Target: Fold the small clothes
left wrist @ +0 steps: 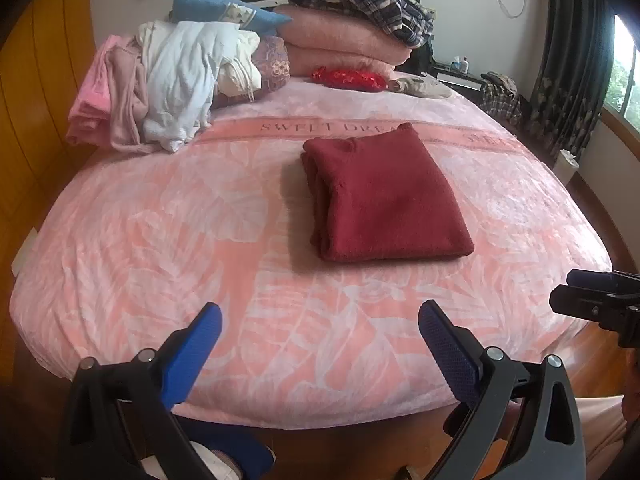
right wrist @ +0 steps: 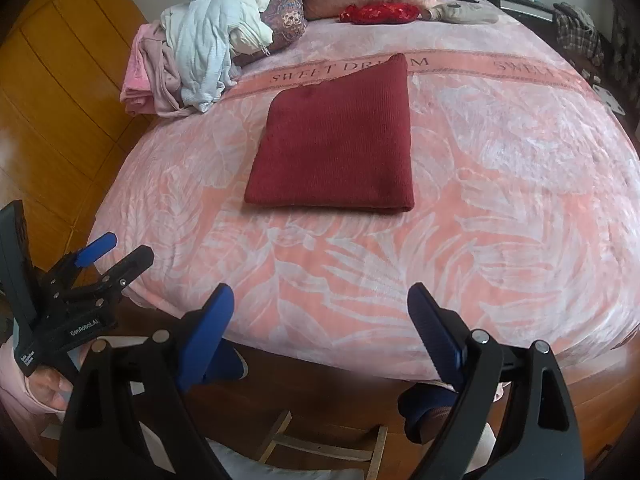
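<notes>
A dark red sweater (left wrist: pixel 384 196) lies folded into a neat rectangle in the middle of the pink bedspread (left wrist: pixel 200 240); it also shows in the right wrist view (right wrist: pixel 336 140). My left gripper (left wrist: pixel 320 316) is open and empty, held over the near edge of the bed, well short of the sweater. My right gripper (right wrist: pixel 320 300) is open and empty too, at the bed's near edge. Each gripper appears at the side of the other's view, the right one (left wrist: pixel 592 292) and the left one (right wrist: pixel 112 256).
A heap of unfolded pink and white clothes (left wrist: pixel 152 84) lies at the bed's far left. Folded pink blankets with a plaid garment (left wrist: pixel 352 12), pillows and a red cloth (left wrist: pixel 348 78) sit at the head. Wooden floor (right wrist: pixel 60 100) lies left; a curtain and window (left wrist: pixel 580 60) right.
</notes>
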